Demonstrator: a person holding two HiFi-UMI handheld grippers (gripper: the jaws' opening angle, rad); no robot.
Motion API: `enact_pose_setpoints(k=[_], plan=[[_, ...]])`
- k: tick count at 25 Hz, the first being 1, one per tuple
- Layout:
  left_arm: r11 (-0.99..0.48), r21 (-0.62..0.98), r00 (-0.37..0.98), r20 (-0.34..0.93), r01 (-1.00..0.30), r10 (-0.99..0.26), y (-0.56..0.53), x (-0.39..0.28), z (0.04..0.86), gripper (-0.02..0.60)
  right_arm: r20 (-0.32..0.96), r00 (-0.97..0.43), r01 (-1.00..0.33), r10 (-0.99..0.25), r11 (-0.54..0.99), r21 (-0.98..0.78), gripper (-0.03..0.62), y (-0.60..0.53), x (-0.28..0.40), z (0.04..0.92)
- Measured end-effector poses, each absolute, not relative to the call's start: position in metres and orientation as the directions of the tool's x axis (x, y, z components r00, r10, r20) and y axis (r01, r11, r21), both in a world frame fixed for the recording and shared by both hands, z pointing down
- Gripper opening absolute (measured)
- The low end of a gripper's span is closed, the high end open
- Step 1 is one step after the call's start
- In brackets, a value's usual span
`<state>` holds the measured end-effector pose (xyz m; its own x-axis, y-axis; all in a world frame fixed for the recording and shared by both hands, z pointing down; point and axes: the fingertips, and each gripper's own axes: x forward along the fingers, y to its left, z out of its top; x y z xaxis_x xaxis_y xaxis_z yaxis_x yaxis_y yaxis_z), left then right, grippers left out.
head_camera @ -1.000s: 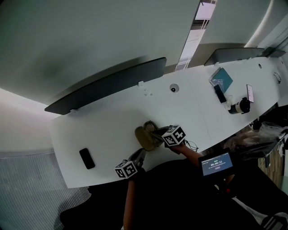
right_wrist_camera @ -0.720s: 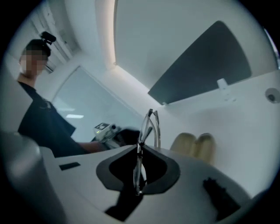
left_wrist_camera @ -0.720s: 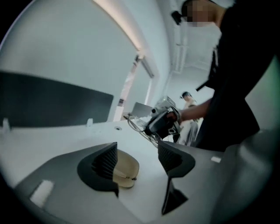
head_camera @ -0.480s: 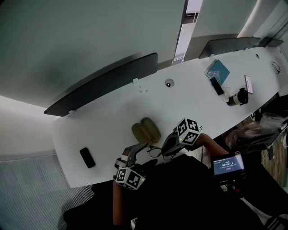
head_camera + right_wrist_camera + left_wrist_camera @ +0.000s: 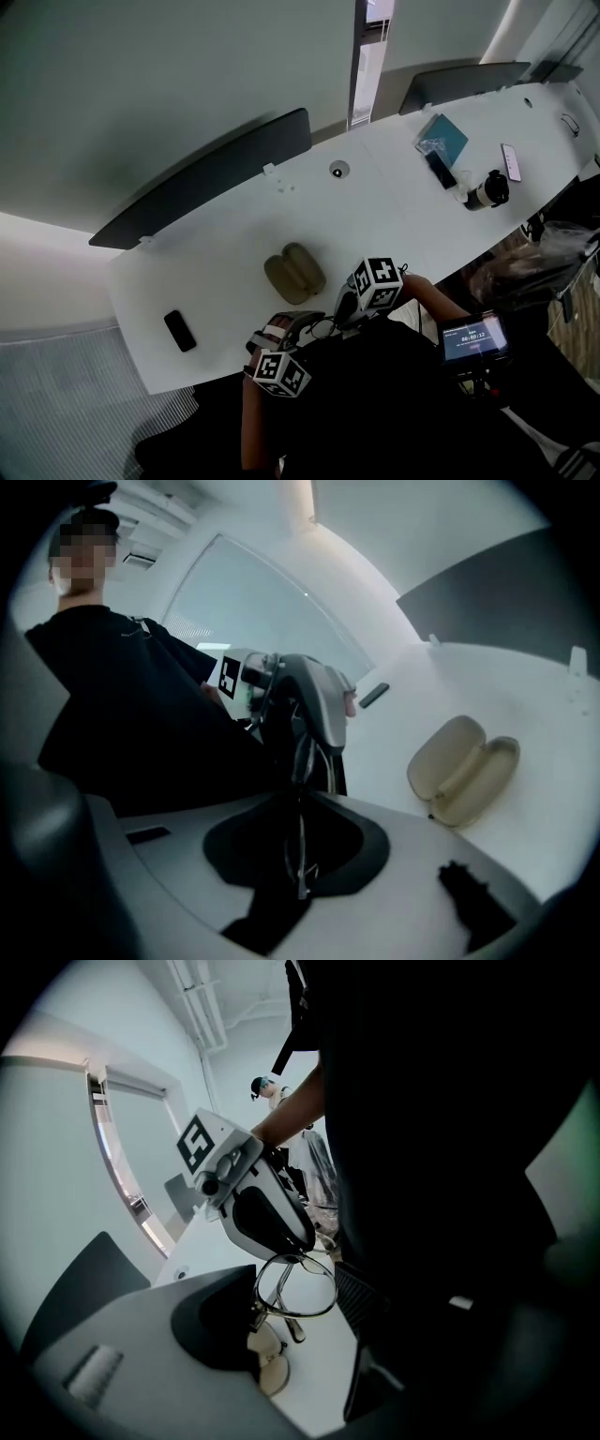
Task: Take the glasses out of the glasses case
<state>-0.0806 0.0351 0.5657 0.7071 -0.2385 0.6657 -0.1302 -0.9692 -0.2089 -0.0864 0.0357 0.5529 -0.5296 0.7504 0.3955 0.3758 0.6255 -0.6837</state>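
The beige clamshell glasses case [image 5: 293,274] is laid open on the white table [image 5: 216,253]; the thin metal-framed glasses [image 5: 295,1285] are held clear of it.

Looks like an open-plan office. There's one long white desk [image 5: 216,253] with dark divider screens [image 5: 202,173] standing along its far edge and a round cable port [image 5: 338,170] set into the top. Usual desk clutter too: a black phone [image 5: 179,330], a teal notebook [image 5: 442,139], another phone [image 5: 511,161]. The right gripper view shows a big glass partition [image 5: 253,602], and the left gripper view shows bare pipes on the ceiling [image 5: 202,997].
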Motion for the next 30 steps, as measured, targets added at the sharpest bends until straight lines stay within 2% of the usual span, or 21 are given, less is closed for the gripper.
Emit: enact_pose_setpoints(k=[3, 6, 9, 12, 16, 19, 26, 30], plan=[[-0.948, -0.200, 0.676, 0.665, -0.248, -0.317, 0.025, -0.089, 0.568, 0.270, 0.488, -0.640, 0.303, 0.594, 0.778, -0.551, 0.134, 0.010, -0.085, 0.560], [-0.889, -0.152, 0.655, 0.626, -0.431, -0.424, 0.008, -0.103, 0.577, 0.270, 0.593, -0.697, 0.230, 0.403, 0.909, -0.347, 0.166, -0.021, -0.075, 0.563], [-0.804, -0.060, 0.613, 0.614, -0.591, -0.497, -0.005, -0.111, 0.594, 0.270, 0.702, -0.669, 0.294, 0.244, 0.954, -0.052, 0.211, -0.025, -0.073, 0.562], [-0.758, -0.014, 0.562, 0.662, -0.652, -0.496, -0.007, -0.102, 0.613, 0.270, 0.760, -0.639, 0.363, 0.116, 0.917, 0.165, 0.247, -0.015, -0.078, 0.575], [-0.707, 0.058, 0.545, 0.683, -0.705, -0.487, -0.014, -0.079, 0.620, 0.268, 0.824, -0.559, 0.410, 0.094, 0.895, 0.177, 0.253, -0.006, -0.077, 0.606], [-0.722, 0.086, 0.583, 0.658, -0.687, -0.476, -0.015, -0.071, 0.612, 0.267, 0.860, -0.507, 0.421, 0.059, 0.887, 0.188, 0.253, -0.009, -0.073, 0.627], [-0.729, 0.036, 0.566, 0.657, -0.684, -0.498, -0.015, -0.078, 0.610, 0.272, 0.867, -0.492, 0.430, 0.082, 0.888, 0.160, 0.251, -0.011, -0.081, 0.626], [-0.704, 0.001, 0.518, 0.678, -0.710, -0.521, -0.009, -0.091, 0.620, 0.273, 0.901, -0.431, 0.406, 0.039, 0.901, 0.155, 0.250, -0.027, -0.061, 0.651]])
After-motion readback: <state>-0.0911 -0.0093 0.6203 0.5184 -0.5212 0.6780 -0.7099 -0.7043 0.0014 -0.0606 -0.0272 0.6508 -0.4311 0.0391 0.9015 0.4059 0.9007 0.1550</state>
